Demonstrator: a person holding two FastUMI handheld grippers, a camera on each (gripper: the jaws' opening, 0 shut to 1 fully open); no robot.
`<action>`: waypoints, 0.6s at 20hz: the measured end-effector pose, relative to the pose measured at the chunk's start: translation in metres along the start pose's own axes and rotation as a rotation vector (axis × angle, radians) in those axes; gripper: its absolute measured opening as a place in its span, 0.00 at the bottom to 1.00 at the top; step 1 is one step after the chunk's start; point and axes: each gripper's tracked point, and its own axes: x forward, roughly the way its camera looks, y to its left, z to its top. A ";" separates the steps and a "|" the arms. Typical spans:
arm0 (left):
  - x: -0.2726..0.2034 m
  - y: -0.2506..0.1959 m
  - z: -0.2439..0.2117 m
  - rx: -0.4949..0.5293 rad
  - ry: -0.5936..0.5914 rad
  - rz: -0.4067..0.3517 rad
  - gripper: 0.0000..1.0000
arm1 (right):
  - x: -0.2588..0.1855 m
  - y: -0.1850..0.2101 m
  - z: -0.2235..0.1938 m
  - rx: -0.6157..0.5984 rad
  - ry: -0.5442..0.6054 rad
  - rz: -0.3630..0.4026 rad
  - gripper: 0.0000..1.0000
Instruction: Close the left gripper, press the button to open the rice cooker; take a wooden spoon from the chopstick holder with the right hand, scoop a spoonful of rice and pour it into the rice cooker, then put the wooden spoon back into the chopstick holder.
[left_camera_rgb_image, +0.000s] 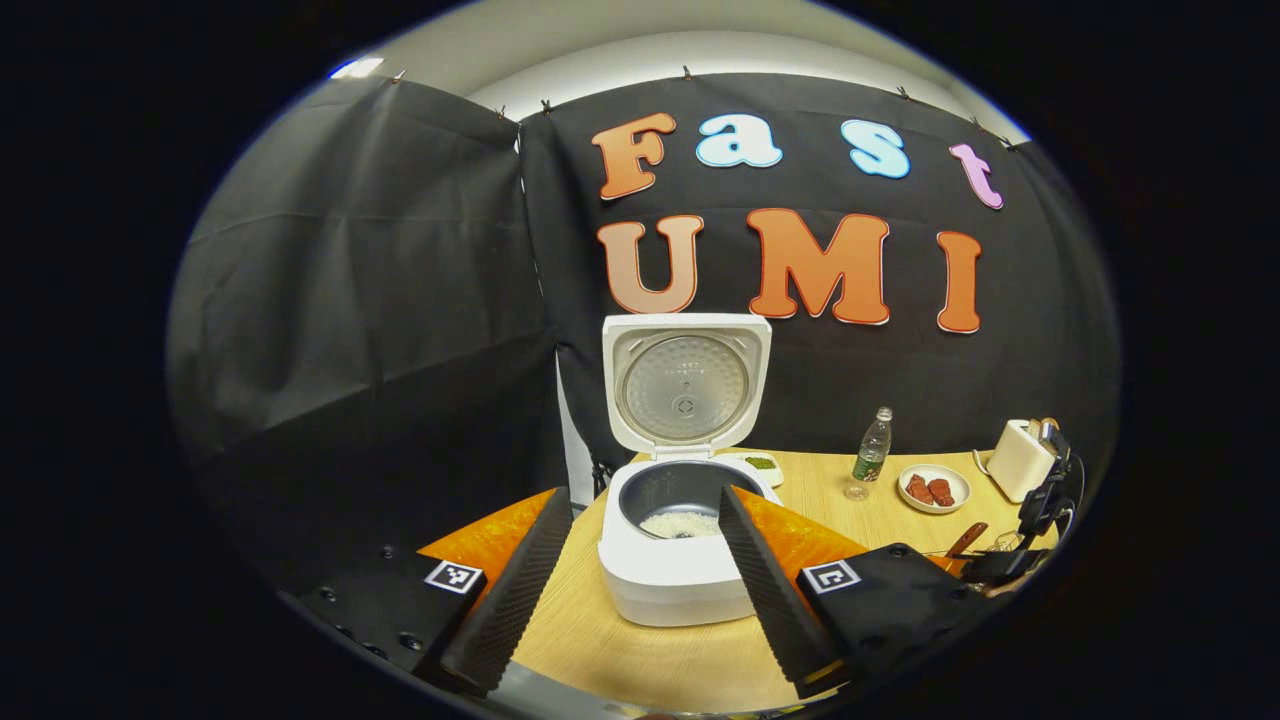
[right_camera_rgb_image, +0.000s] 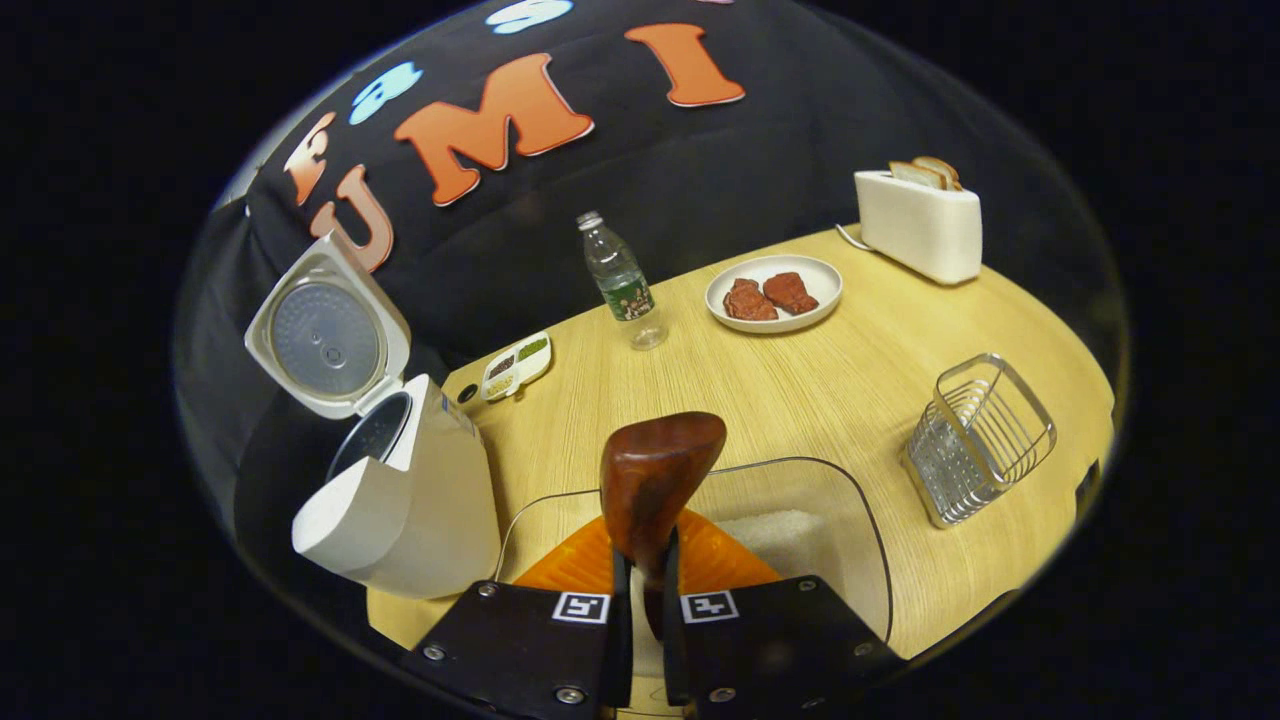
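- While the left gripper (left_camera_rgb_image: 640, 590) hangs in front of the cooker (left_camera_rgb_image: 675, 560), its 2 fingers are spread wide and hold nothing, with the cooker sitting between them in the left gripper view.
- And the cooker is open: 1 lid (left_camera_rgb_image: 686, 385) stands upright, and 1 dark pot (left_camera_rgb_image: 680, 500) has a patch of white rice (left_camera_rgb_image: 680, 523) at the bottom.
- Over to the right gripper (right_camera_rgb_image: 643, 590): its 2 fingers are pinched tight on the handle of 1 wooden spoon (right_camera_rgb_image: 655, 480), the bowl pointing up and away from the camera.
- Below the spoon sits 1 clear tub (right_camera_rgb_image: 860, 520) with white rice (right_camera_rgb_image: 780, 530) heaped inside, right at the fingers.
- 1 wire holder (right_camera_rgb_image: 985, 435) stands to the right of the tub on the table (right_camera_rgb_image: 830, 390), tilted in the fisheye, nothing visible inside it.
- Counting the rest: 1 bottle (right_camera_rgb_image: 620, 280), 1 plate (right_camera_rgb_image: 773, 295) with 2 reddish-brown pieces, 1 toaster (right_camera_rgb_image: 920, 235) with 2 slices of bread poking out, and 1 small tray (right_camera_rgb_image: 516, 366) beside the cooker.
- From the left gripper view, the right gripper (left_camera_rgb_image: 1040, 510) shows at the far right edge, near the toaster (left_camera_rgb_image: 1020, 460), with the spoon (left_camera_rgb_image: 965, 541) just beside it.
- Whether the spoon bowl carries any rice, I cannot tell; only its back shows.
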 end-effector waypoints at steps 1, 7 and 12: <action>-0.001 -0.001 -0.001 0.005 0.002 -0.003 1.00 | 0.001 -0.001 0.000 0.033 0.004 0.001 0.12; -0.002 -0.005 -0.002 0.023 0.013 -0.017 1.00 | 0.001 0.010 -0.005 0.121 0.032 0.051 0.12; -0.004 -0.008 -0.001 0.032 0.006 -0.023 1.00 | 0.000 0.024 -0.009 0.140 0.058 0.113 0.12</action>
